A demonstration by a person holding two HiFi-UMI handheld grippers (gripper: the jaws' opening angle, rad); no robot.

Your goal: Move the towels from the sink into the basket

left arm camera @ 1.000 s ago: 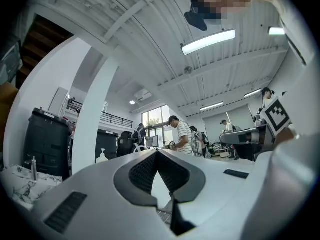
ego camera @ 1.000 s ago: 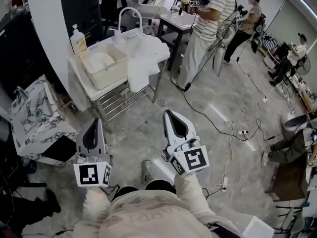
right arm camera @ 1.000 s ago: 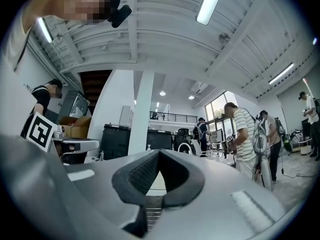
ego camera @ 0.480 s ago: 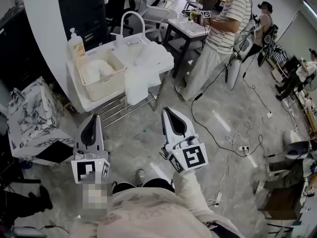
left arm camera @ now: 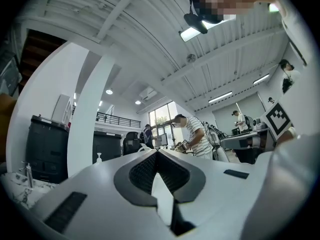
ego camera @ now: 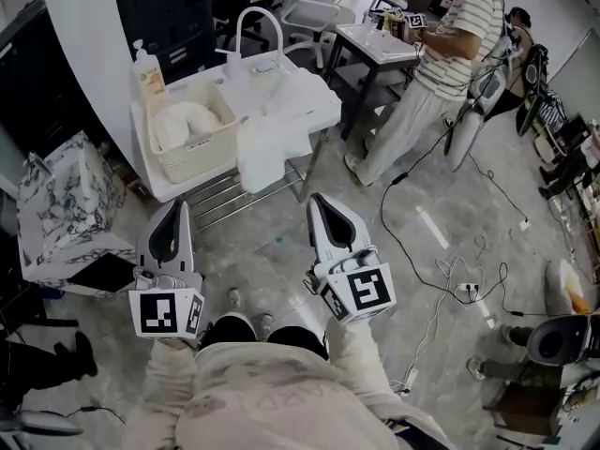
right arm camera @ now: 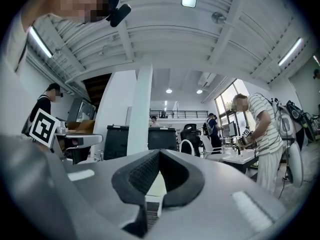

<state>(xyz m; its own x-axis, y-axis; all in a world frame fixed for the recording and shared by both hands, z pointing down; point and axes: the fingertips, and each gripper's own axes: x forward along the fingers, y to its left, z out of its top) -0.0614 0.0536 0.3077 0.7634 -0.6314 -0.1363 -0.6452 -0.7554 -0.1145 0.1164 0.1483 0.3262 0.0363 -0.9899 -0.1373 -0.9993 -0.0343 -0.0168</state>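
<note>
Ahead, crumpled white towels (ego camera: pixel 267 125) spill off the table (ego camera: pixel 157 184) beside the cream basket (ego camera: pixel 204 160), while the left gripper (ego camera: pixel 177 210) and right gripper (ego camera: pixel 321 204) hold their jaws together, empty.

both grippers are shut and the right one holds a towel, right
No: the right gripper is shut but holds nothing, as the right gripper view shows. The towels lie draped over the sink, well ahead of it. The left gripper is shut too.
</note>
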